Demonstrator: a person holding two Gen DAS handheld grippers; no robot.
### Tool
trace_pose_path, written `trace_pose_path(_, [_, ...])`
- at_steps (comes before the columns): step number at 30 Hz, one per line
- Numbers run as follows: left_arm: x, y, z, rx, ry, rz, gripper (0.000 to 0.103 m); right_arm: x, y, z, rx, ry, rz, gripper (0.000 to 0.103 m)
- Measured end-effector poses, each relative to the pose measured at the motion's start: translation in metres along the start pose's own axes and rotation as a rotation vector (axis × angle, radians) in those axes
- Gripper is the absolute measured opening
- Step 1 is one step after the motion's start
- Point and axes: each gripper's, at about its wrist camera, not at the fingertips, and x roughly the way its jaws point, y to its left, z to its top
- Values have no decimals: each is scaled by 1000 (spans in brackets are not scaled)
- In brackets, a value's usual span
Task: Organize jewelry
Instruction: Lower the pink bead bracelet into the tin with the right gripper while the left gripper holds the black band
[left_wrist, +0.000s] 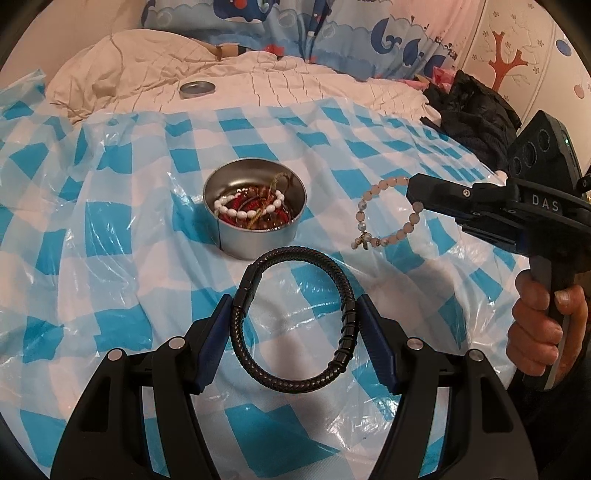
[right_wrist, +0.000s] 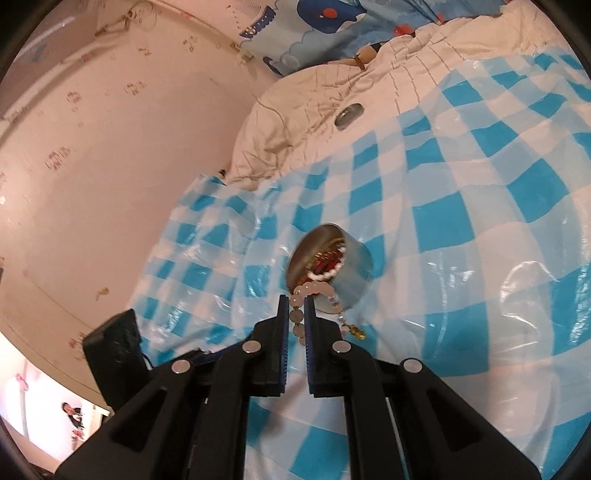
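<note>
Both bracelets were off the bed and neither was in the tin yet. Left tongs (left_wrist: 295, 328) stood fairly wide, pads pressing the two sides of a black braided leather bracelet with a dark metal clasp (left_wrist: 293, 317), held upright just short of the round silver metal tin (left_wrist: 255, 210). Right tongs (right_wrist: 295, 325) were pressed nearly together, pinching a pale pink bead bracelet with a small gold charm (left_wrist: 384, 214), which hung from the tips to the right of the tin, apart from it. Risks, as judged: the bead bracelet was caught by only a bead or two, so a swing or a slight loosening could drop it onto the blue-and-white checked plastic sheet (left_wrist: 110, 221), where it might slide. The leather hoop looked springy and could pop out sideways. The tin sat on soft, slippery bedding and a nudge from either tongs could tip it. Tin contents: a white bead bracelet (left_wrist: 247, 206) on top of red and gold pieces, roughly half full. A flat round metal lid (left_wrist: 197, 88) lay well apart on the cream quilt (left_wrist: 295, 85).
</note>
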Motion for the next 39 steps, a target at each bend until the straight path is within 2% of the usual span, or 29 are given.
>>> trace_pose_path(7, [-1, 0, 7, 16, -15, 37, 64, 9, -2, 5, 19, 2, 35, 9])
trace_pose_path(16, [1, 0, 19, 33, -33, 68, 64, 14, -12, 8, 37, 14, 40, 9])
trace_pose_path(39, [5, -5, 30, 36, -43, 69, 64, 19, -11, 2, 45, 27, 56, 9])
